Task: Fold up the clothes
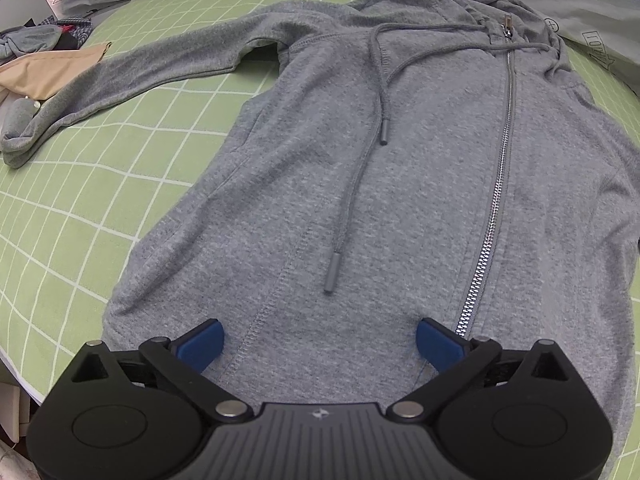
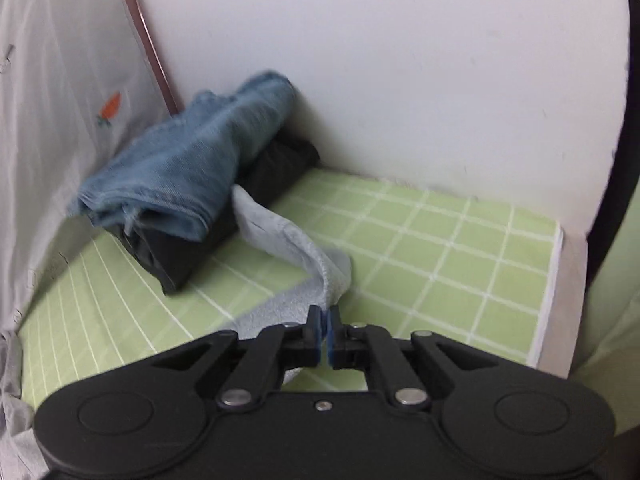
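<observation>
Hoodie [image 1: 400,200], grey and zipped, lies flat and face up on the green checked sheet [image 1: 80,220], its hem just under the left tool [image 1: 318,338], whose blue pads are spread wide; the right tool [image 2: 323,334] pinches a pale grey cloth [image 2: 292,248] beside folded jeans [image 2: 192,164]
</observation>
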The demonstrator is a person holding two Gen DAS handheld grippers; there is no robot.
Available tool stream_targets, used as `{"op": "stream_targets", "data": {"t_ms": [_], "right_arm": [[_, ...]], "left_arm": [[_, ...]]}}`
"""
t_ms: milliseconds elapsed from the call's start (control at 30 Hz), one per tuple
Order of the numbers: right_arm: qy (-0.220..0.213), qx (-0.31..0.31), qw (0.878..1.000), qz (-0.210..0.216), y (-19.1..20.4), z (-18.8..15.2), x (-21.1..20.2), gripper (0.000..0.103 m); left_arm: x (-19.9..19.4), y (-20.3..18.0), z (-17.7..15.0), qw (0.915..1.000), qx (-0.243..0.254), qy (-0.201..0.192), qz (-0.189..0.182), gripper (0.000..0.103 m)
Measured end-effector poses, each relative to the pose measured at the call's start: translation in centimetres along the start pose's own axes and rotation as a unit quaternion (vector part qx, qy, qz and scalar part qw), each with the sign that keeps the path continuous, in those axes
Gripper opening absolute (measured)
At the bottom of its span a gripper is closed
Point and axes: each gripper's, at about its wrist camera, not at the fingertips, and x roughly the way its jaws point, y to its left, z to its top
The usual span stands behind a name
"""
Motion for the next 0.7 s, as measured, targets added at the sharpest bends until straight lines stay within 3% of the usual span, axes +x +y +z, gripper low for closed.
{"op": "stream_targets", "data": {"t_ms": [67,133,200,300,400,533,600,700], "right_arm": [[0.019,0.001,1.0,-0.013,-0.9,-1.0,0.6,0.005],[0.013,-0.041,0.998,-0.041,-0.3,-1.2,0.5,0.035],[-0.006,-0.086,0.995,-0.052,0.6,-0.9,0.4,0.049],[-0.015,-0.161,0.986,-0.045,2.1,-0.2,0.8,0.049],[0.0,-0.259,0.964,-0.054,4.3,-0.1,2.4,0.049],[-0.013,-0.344,0.938,-0.046,5.5,-0.2,3.0,0.046],[-0.015,-0.349,0.937,-0.024,5.5,0.3,2.6,0.047],[-0.016,-0.339,0.94,0.028,5.5,0.8,2.0,0.061]], "left_arm": [[0.0,0.0,-0.1,1.0,0.001,-0.003,0.0,0.103],[0.0,0.0,-0.1,1.0,0.002,-0.005,0.0,0.103],[-0.1,-0.1,0.0,1.0,0.002,-0.006,0.0,0.103],[0.0,-0.2,0.2,1.0,0.002,-0.006,0.0,0.103],[-0.1,-0.3,0.2,1.0,0.0,-0.007,0.0,0.103],[-0.1,-0.3,0.1,1.0,-0.002,-0.008,0.001,0.103],[-0.1,-0.3,0.1,1.0,-0.004,-0.008,0.001,0.103],[-0.2,-0.3,0.1,1.0,-0.006,-0.007,0.002,0.103]]}}
